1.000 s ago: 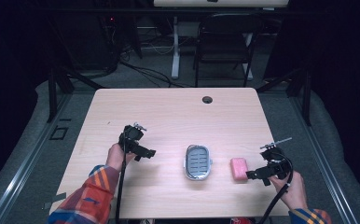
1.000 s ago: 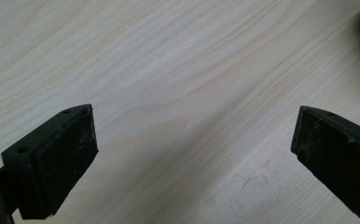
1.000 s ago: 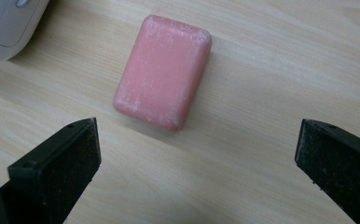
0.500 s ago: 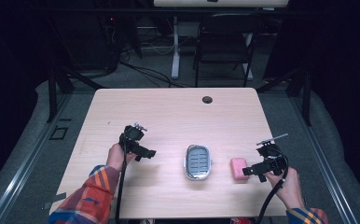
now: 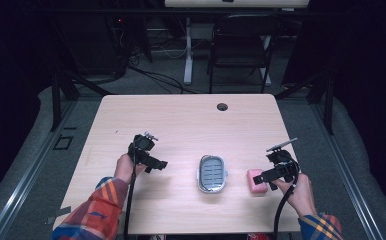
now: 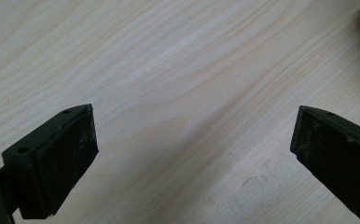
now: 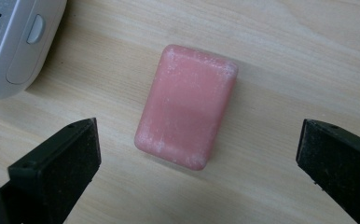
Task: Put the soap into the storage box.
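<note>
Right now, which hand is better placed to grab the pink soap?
Probably the right. The right gripper hangs open just above the pink soap, jaws on either side of it. The left gripper, also open, sits over bare table, beyond the soap dish.

From where I stand, the pink rectangular bar of soap (image 7: 186, 106) lies flat on the pale wooden tabletop (image 5: 181, 120) with bare wood on every side, so the right gripper (image 7: 199, 140), its fingers (image 7: 59, 161) spread wide, has room to either flank. The grey-and-white oval soap dish (image 5: 212, 173) sits near the bar's one side, apart from it. The left gripper (image 6: 194, 140) has only bare wood between its spread fingers.
</note>
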### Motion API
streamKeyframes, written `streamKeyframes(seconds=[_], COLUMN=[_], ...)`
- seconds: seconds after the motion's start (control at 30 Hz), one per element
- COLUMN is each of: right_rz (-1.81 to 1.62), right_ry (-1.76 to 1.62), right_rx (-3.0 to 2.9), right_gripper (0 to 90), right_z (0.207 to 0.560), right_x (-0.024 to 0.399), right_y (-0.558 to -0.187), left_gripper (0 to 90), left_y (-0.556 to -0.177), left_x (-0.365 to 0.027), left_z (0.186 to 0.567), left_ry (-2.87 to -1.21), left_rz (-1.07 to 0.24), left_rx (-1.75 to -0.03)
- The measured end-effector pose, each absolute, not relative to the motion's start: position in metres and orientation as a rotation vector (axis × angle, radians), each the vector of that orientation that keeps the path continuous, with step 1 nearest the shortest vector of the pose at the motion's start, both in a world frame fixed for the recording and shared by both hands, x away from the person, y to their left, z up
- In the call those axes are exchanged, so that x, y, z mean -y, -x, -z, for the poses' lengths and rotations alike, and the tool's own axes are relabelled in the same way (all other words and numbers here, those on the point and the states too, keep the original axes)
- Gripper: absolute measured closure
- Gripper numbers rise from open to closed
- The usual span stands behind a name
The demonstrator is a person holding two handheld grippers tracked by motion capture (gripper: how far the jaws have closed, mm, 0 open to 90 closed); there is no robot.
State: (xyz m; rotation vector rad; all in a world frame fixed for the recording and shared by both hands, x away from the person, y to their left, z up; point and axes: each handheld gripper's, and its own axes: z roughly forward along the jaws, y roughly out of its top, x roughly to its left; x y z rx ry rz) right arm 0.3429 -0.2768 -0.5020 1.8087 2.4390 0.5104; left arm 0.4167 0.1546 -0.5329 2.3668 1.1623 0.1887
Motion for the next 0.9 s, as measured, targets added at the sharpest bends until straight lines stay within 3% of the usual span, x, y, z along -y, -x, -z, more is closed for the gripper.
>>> streamKeyframes(seconds=[0.9], right_rz=[-0.364], right_ry=[-1.884], right_rx=[-2.470], right_gripper=[1.0], right_z=[0.533], right_x=[0.247], right_y=[-0.368], left_gripper=[0.8], left_y=[-0.416], left_x=[-0.153], left_z=[0.533], left_ry=[-2.382], left_rz=[-0.184], left_rx=[-1.154])
